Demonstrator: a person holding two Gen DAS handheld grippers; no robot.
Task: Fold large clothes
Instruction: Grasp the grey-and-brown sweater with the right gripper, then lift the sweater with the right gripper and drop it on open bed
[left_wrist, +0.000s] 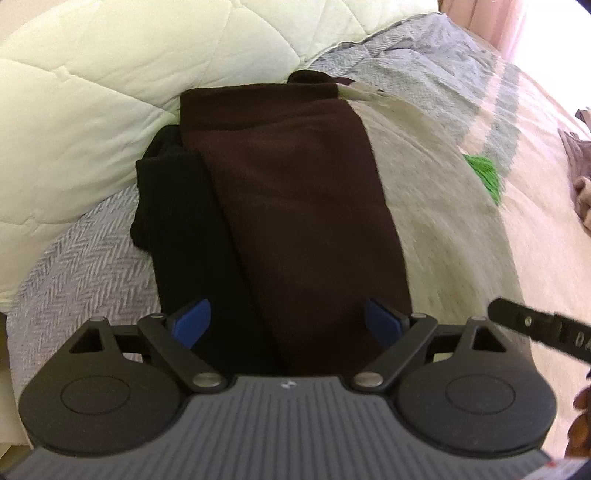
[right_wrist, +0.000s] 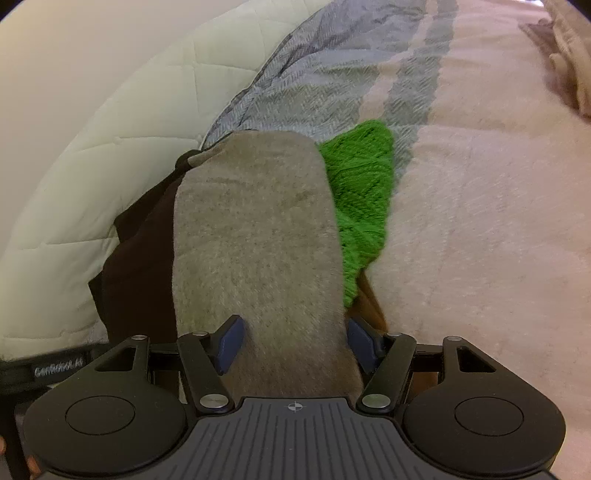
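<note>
Folded garments lie side by side on the bed: a black one, a dark brown one and a grey-beige fleece one. My left gripper hangs open above the near end of the brown garment, its blue pads wide apart and holding nothing. In the right wrist view the fleece garment runs between the fingers of my right gripper, which stands open over it; the brown garment lies to its left. A green knitted piece pokes out from under the fleece on the right.
A pale quilted duvet is bunched up on the left behind the stack. The bedspread is pink with grey herringbone bands. More crumpled cloth lies far right. The right gripper's body shows at the left view's lower right.
</note>
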